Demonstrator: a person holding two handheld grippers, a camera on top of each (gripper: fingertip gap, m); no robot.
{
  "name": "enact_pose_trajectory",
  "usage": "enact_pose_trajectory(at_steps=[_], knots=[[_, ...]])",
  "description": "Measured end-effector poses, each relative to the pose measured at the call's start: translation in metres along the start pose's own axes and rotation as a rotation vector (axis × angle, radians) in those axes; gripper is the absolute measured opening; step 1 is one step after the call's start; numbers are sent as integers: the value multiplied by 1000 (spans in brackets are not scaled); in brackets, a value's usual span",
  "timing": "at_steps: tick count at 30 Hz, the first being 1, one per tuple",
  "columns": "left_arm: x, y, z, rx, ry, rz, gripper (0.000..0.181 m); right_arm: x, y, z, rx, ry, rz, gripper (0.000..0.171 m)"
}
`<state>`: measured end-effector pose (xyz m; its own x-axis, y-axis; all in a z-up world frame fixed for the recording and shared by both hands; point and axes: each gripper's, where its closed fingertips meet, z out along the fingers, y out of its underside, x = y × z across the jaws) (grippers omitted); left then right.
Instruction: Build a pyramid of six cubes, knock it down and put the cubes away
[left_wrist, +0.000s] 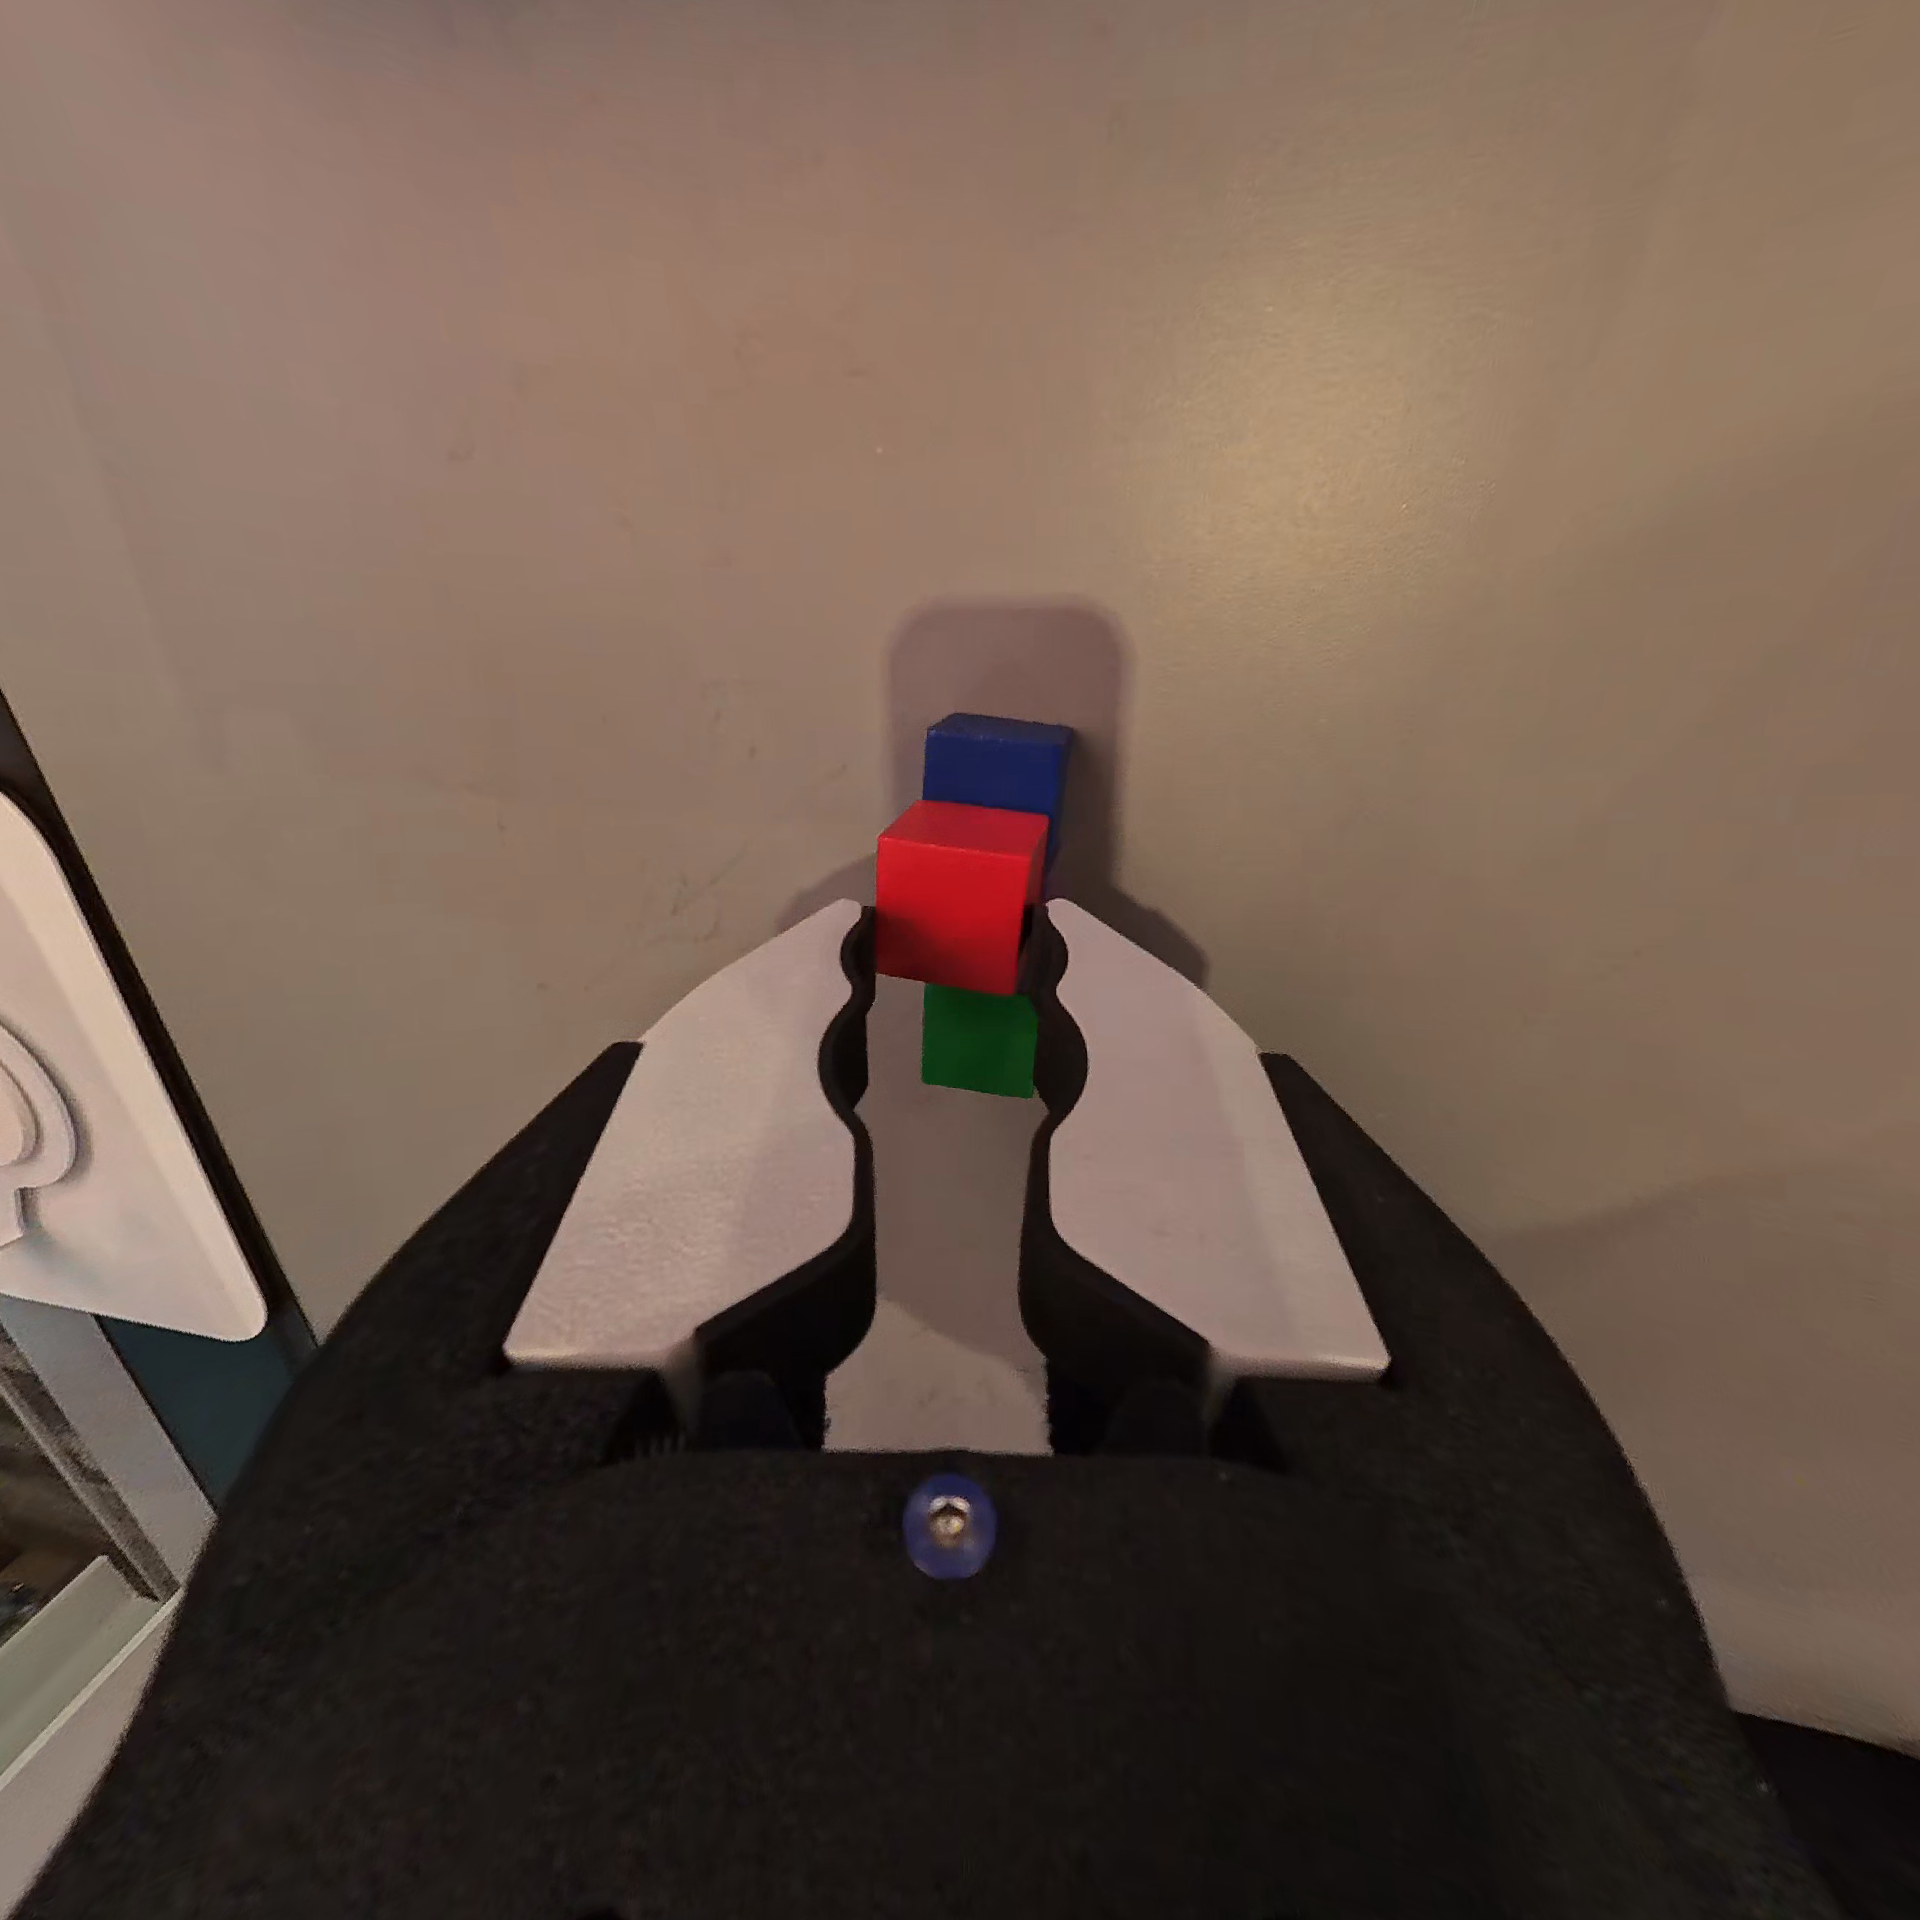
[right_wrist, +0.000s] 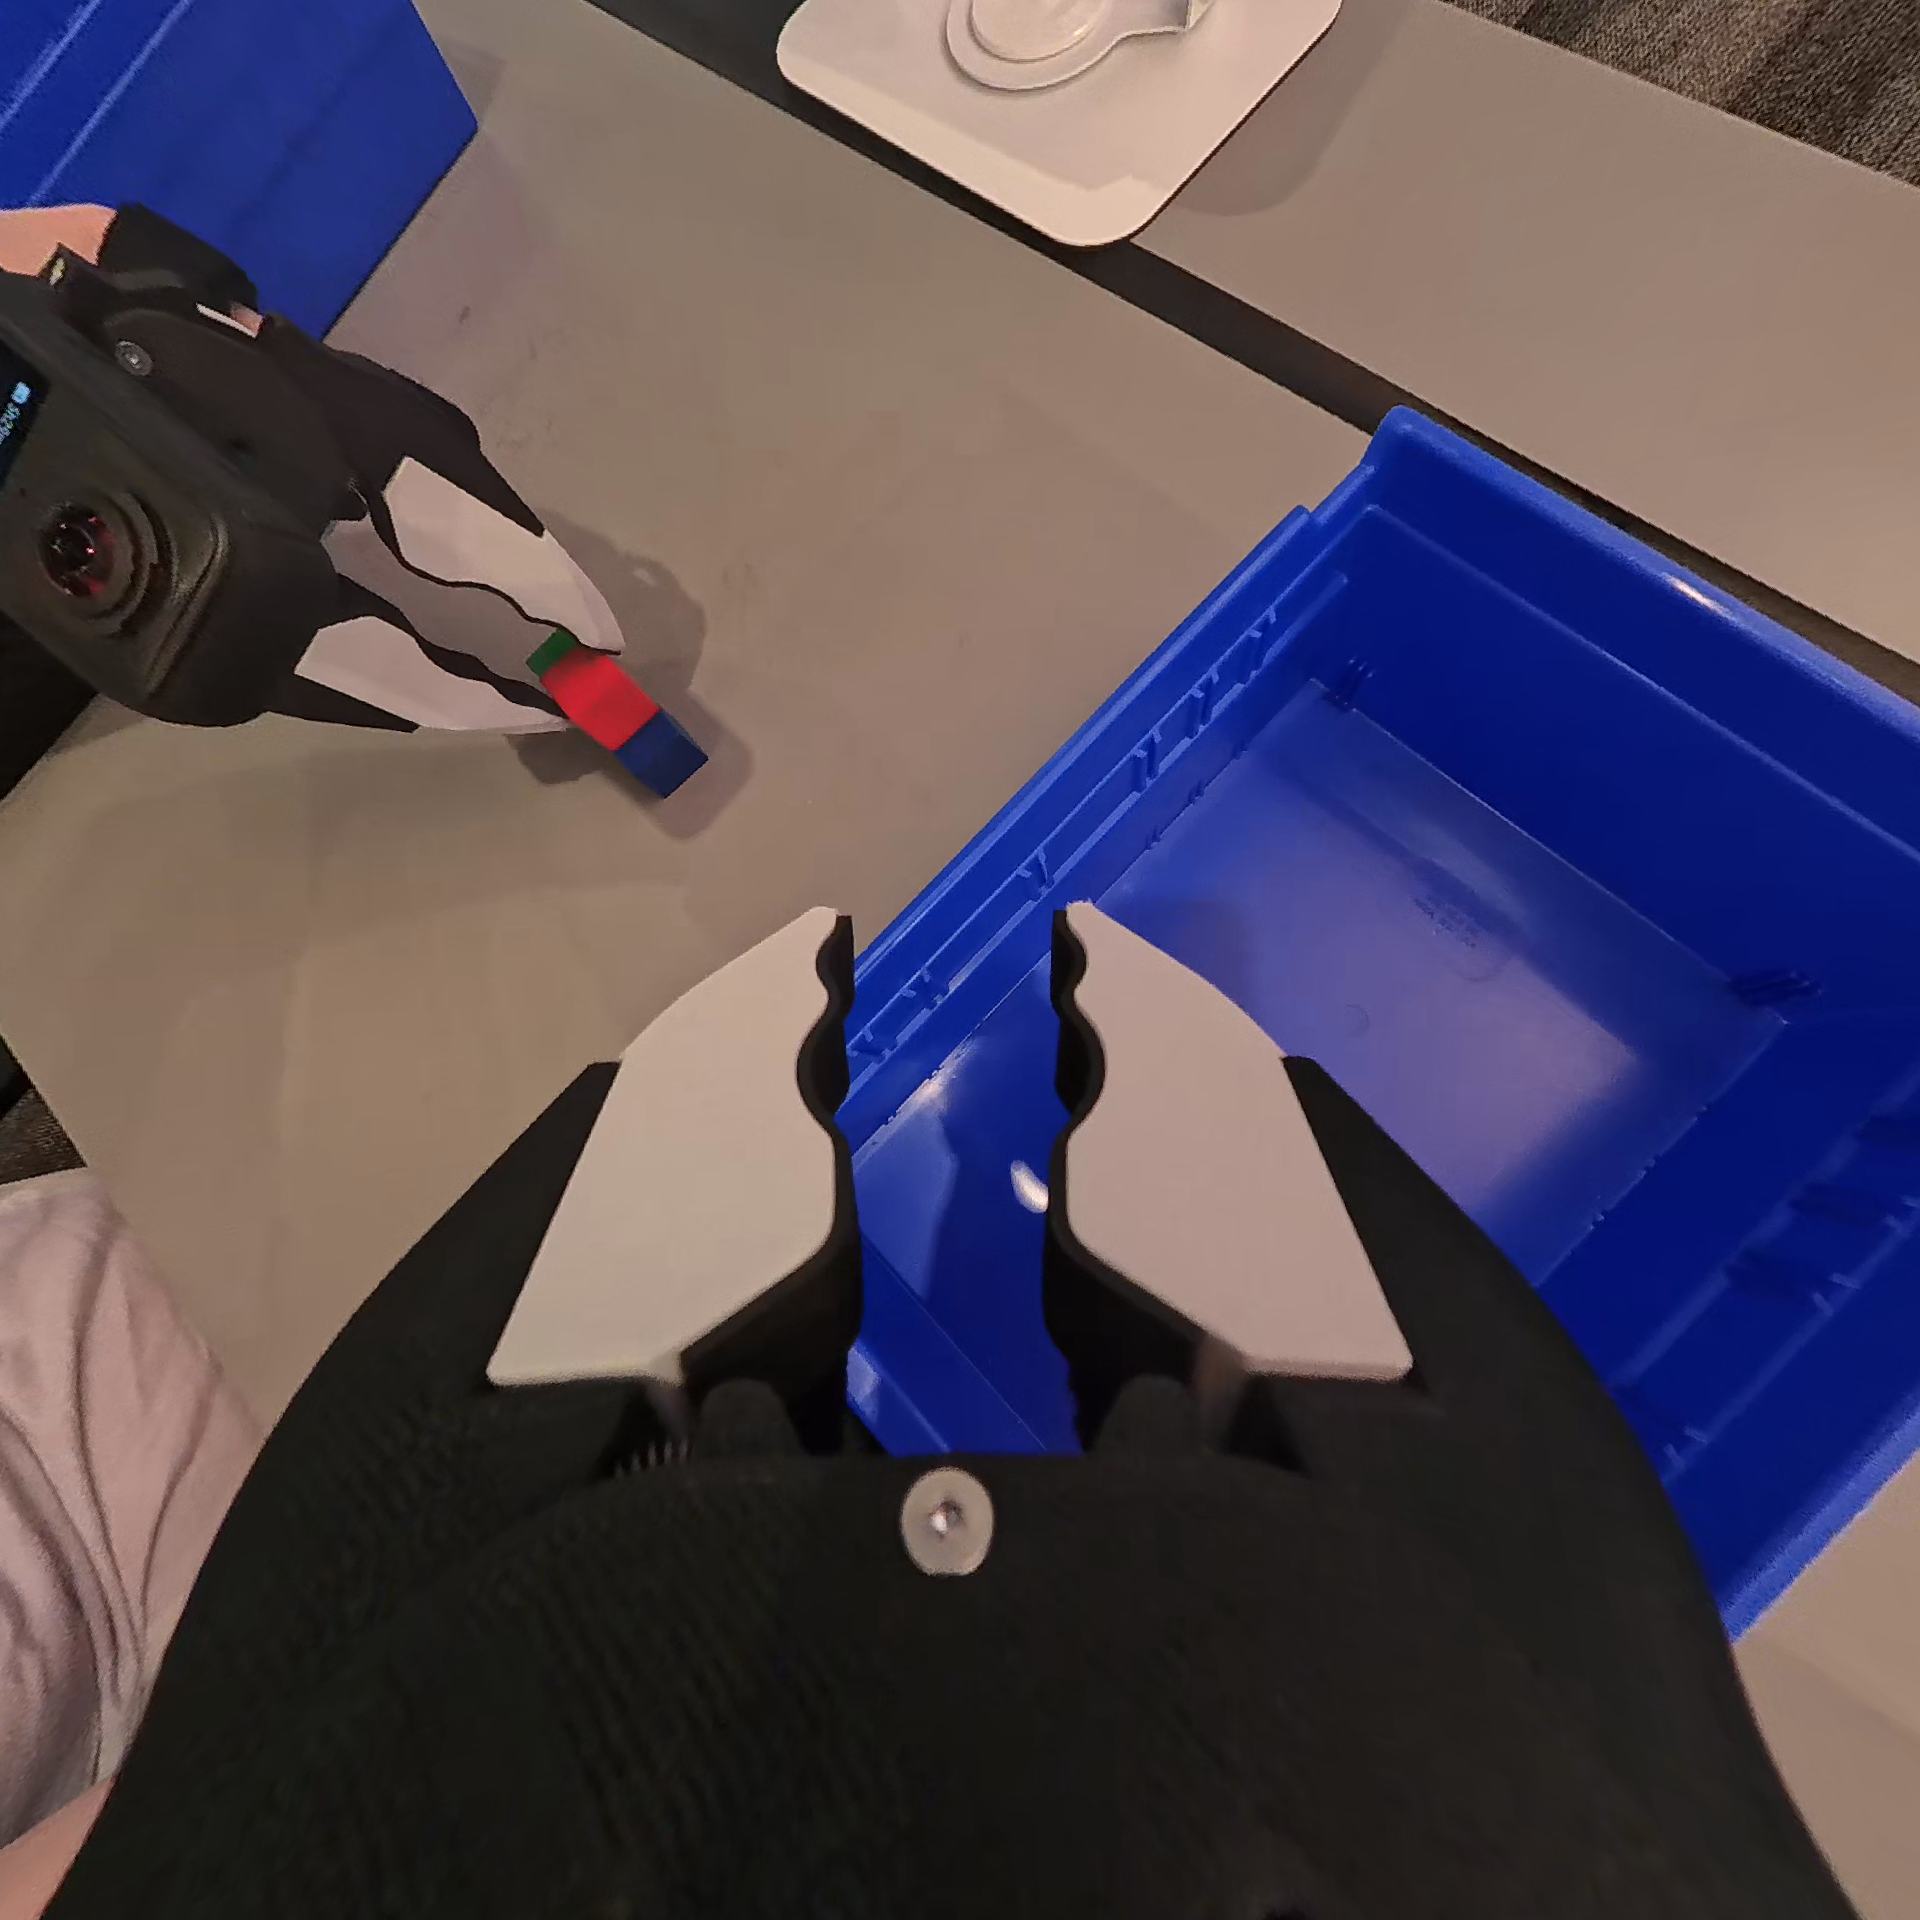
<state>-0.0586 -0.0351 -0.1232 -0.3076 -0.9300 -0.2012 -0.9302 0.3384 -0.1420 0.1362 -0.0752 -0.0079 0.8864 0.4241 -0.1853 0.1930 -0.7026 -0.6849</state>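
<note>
Left gripper (left_wrist: 954, 935): I see its jaws clamped on the red cube (left_wrist: 958, 900), centre frame.
Right gripper (right_wrist: 951, 961): jaws apart, gripping nothing, lower centre over the blue bin's (right_wrist: 1621, 582) near wall.
Green cube (left_wrist: 979, 1039): on the table (left_wrist: 1351, 520), just below the red one in frame.
Blue cube (left_wrist: 995, 761): just above the red one in frame.
White plate (right_wrist: 1049, 135): upper centre, right wrist view.

Three cubes (left_wrist: 971, 904) in a line on the surface (left_wrist: 1455, 520), middle one between the left gripper's (left_wrist: 954, 920) jaws, bin (right_wrist: 1455, 1039) to their right under the right gripper (right_wrist: 951, 920)
</note>
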Motion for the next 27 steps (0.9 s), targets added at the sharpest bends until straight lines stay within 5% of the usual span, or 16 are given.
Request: enact_pose_trajectory(at_steps=[10, 16, 21, 27], knots=[[-3, -1, -11, 20, 2, -20, 46, 2, 2, 1, -6, -3, 6, 38], [-38, 19, -98, 168, -146, -123, 41, 4, 3, -3, 11, -11, 12, 38], [-70, 136, -168, 189, -269, -374, 41, 7, 1, -10, 47, -10, 29, 38], [-51, 291, -144, 86, -210, -505, 40, 4, -2, -10, 49, -8, 22, 37]])
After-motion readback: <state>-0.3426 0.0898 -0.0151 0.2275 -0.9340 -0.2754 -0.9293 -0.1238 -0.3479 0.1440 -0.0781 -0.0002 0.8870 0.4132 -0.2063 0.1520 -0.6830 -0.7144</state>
